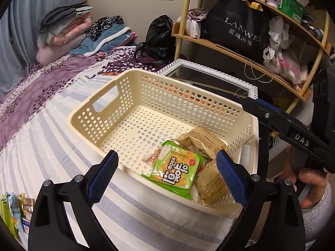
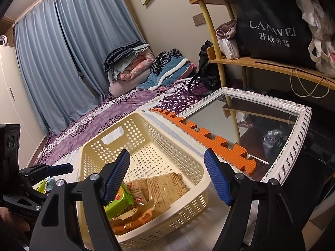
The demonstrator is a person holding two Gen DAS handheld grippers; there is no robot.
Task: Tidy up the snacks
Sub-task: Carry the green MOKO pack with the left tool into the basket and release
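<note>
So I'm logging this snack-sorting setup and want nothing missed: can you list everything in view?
basket: one, cream, perforated, on the striped bed cover
green snack packet: one, in the basket's near corner
tan snack packets: at least two, in the basket beside the green one
loose snacks: a few, on the bed outside the basket
mirror: one, white frame, lying flat beyond the basket
foam mat: one, orange, between basket and mirror
black bag: one, on the wooden shelf
folded bedding: one pile, by the blue curtains
left gripper: fingers open, over the basket
right gripper: fingers open, holding nothing
</note>
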